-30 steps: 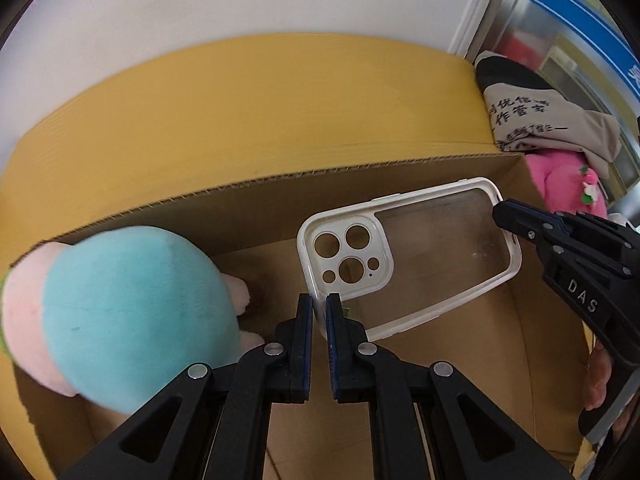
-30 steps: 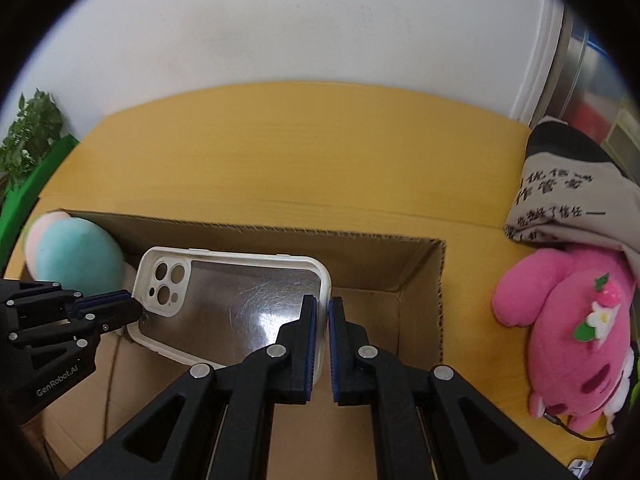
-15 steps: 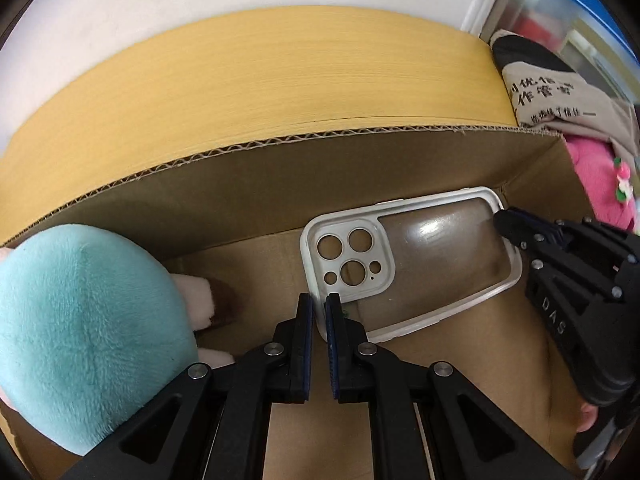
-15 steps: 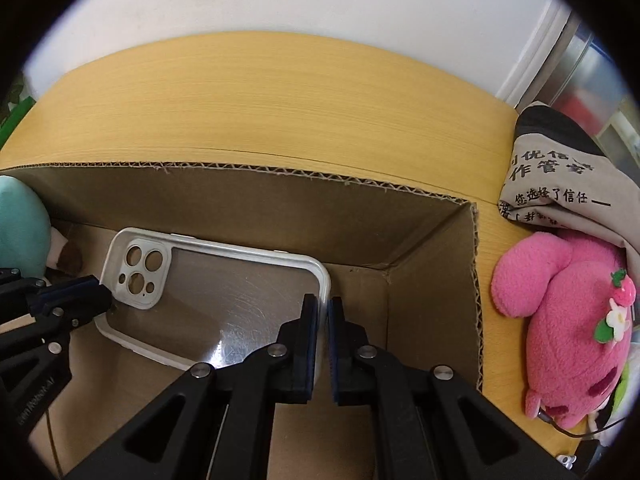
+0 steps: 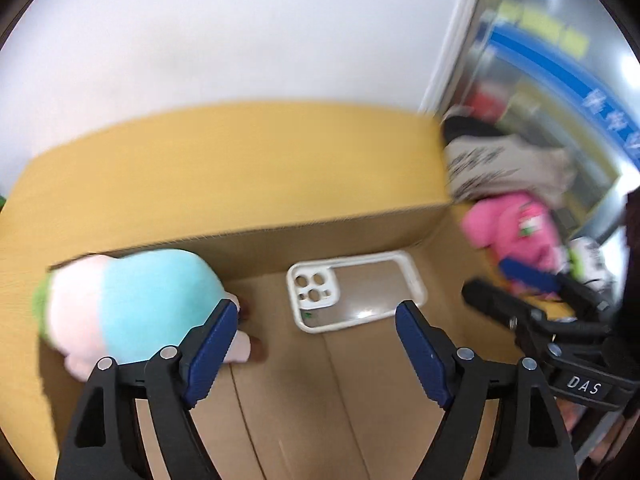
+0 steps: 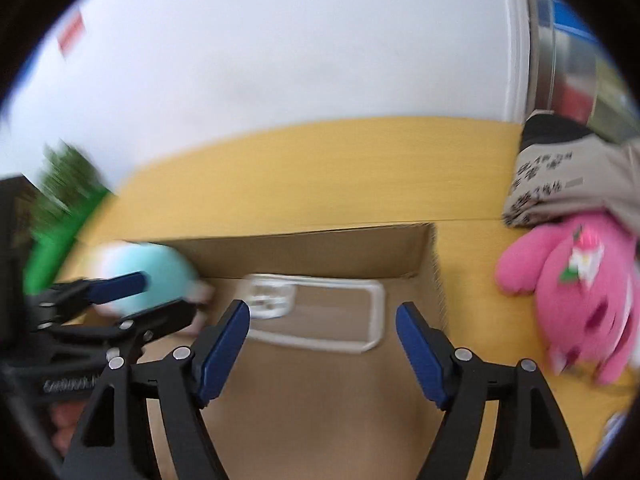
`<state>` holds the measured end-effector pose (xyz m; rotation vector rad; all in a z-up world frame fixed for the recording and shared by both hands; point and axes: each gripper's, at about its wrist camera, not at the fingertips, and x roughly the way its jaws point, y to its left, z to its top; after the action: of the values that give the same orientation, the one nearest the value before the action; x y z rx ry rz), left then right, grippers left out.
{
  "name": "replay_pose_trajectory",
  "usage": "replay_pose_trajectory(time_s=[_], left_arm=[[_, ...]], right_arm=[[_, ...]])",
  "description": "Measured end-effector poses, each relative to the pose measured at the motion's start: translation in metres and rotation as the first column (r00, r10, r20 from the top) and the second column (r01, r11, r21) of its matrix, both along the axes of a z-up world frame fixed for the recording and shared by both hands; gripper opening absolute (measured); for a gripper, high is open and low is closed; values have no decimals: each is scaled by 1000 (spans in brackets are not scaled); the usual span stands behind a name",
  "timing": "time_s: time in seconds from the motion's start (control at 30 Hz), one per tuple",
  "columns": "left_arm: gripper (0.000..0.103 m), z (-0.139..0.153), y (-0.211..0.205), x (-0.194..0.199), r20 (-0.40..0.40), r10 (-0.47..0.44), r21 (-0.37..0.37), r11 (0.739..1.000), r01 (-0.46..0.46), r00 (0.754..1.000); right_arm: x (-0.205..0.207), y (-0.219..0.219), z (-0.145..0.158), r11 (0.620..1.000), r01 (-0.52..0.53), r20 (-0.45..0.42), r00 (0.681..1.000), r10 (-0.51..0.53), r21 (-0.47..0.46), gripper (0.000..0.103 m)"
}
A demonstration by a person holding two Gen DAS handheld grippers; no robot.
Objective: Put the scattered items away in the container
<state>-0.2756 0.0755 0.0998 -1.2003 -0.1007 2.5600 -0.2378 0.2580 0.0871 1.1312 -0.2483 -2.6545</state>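
Opening wide, both empty: left hand-held gripper [image 5: 316, 344], right hand-held gripper [image 6: 323, 340]; phone case [image 5: 356, 292] flat near box [image 5: 320, 236] far wall.

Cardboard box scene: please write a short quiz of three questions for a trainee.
1. True or false: the phone case lies flat on the floor of the cardboard box.
2. Which item is still outside the box? A: pink plush toy; B: blue plush toy.
3. Fill in: nothing is between the jaws of the left gripper or the ___ gripper.

Key: 1 true; 2 A; 3 right.
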Motion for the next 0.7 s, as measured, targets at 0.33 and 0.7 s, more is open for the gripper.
replay_pose_trajectory(time_s=[0.33, 0.7], left_arm=[[103, 61, -58, 163, -298, 192, 135, 978, -158, 935], [103, 27, -38, 253, -395, 262, -103, 940, -326, 881]], right_arm=[[153, 0, 30, 992, 113, -176, 977, -121, -54, 79], [217, -33, 7, 984, 116, -182, 979, -89, 139, 79]])
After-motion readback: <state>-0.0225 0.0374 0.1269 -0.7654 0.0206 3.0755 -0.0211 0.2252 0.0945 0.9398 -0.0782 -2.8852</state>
